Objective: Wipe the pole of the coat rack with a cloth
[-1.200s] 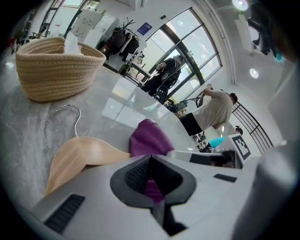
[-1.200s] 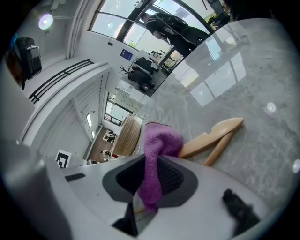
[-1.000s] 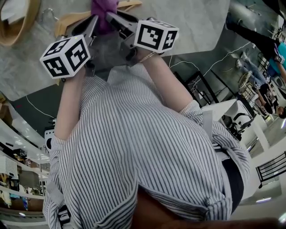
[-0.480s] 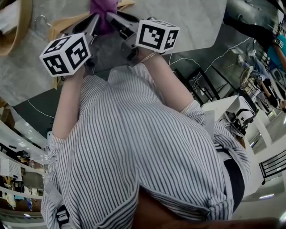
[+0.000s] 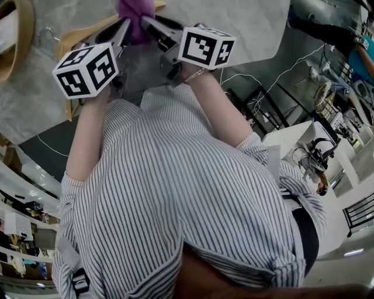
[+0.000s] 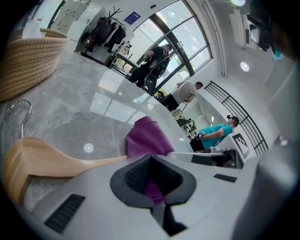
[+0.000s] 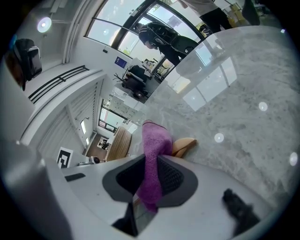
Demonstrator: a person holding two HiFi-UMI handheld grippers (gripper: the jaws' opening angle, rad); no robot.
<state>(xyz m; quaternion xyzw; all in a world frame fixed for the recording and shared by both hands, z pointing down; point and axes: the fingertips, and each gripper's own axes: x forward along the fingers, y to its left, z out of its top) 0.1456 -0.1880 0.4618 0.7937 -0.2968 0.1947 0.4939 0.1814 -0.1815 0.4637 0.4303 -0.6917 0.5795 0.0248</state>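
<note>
- Purple cloth (image 5: 135, 16): being pinched at both ends, apparently for stretching before wiping.
- Left gripper (image 6: 151, 180): being clamped onto cloth, 12 o'clock.
- Right gripper (image 7: 149, 180): being clamped onto cloth likewise.

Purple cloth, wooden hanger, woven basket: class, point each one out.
purple cloth (image 7: 152, 150), right gripper view, its fuzzy middle.
wooden hanger (image 6: 51, 161), left gripper view, its broad shoulder.
woven basket (image 6: 28, 61), left gripper view, its side wall.

The purple cloth (image 5: 135, 17), soft and fuzzy, was bunched into a narrow fold at the far middle of the scene. The left gripper (image 6: 151, 180) and right gripper (image 7: 150, 180) pinched it from either side, and its end stuck out beyond both.
</note>
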